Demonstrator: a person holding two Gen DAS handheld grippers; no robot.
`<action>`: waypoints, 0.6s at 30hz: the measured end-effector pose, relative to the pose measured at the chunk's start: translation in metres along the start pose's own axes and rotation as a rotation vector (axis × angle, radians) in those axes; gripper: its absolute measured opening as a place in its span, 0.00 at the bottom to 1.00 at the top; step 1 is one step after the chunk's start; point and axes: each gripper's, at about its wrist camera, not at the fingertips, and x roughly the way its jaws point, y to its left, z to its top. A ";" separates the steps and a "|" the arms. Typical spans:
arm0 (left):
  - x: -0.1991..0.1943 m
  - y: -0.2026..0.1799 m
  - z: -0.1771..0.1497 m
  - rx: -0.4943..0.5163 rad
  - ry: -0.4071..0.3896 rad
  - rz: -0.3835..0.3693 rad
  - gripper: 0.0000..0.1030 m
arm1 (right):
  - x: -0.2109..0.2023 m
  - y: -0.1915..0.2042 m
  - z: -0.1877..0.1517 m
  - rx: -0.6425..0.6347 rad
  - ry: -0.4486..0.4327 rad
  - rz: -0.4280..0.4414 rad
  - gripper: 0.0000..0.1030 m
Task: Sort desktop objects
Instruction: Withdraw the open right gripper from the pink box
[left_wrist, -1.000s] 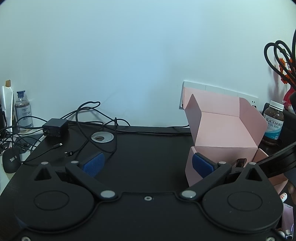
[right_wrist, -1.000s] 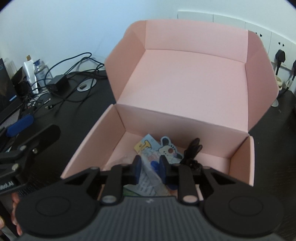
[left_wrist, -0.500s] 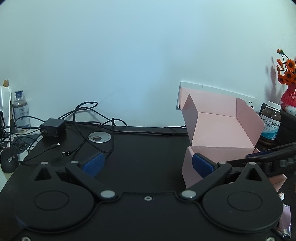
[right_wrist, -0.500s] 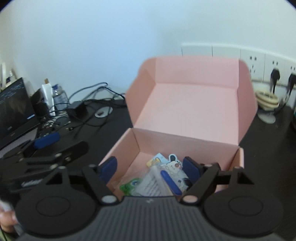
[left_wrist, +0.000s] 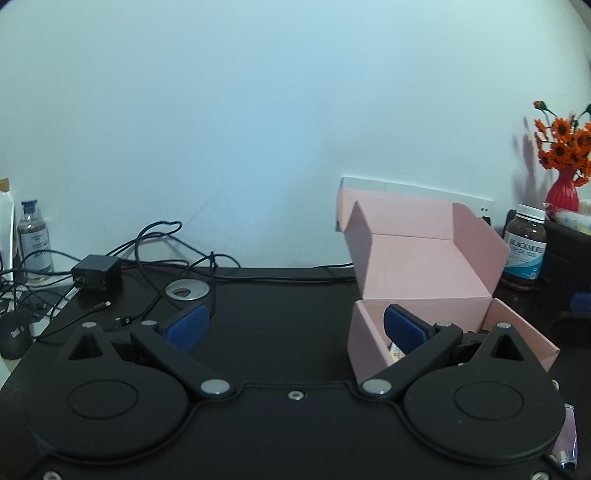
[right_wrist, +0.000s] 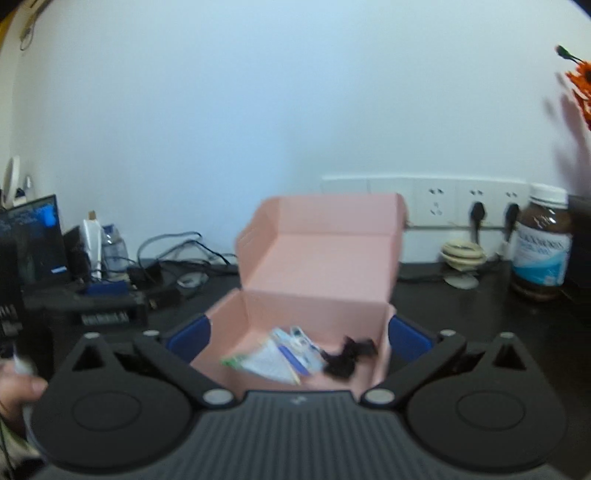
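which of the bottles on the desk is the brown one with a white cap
The fish oil bottle right of the pink box: brown, white cap, blue-and-white label. The other bottle, at the far left by the cables, is clear with a blue cap.

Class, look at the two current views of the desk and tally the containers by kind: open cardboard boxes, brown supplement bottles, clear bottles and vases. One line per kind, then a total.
Pink cardboard box, lid open: 1
Brown supplement bottle: 1
Clear bottle, far left by the wall: 1
Red vase holding orange flowers: 1
Total: 4
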 end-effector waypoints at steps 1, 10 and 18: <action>-0.001 -0.002 0.000 0.012 -0.004 -0.002 1.00 | -0.002 -0.004 -0.004 0.008 -0.001 -0.019 0.99; -0.002 -0.018 -0.005 0.104 0.004 -0.023 1.00 | -0.003 -0.027 -0.030 0.059 0.027 -0.098 0.99; -0.003 -0.019 -0.007 0.112 0.033 -0.058 1.00 | -0.011 -0.042 -0.033 0.159 -0.006 -0.090 0.99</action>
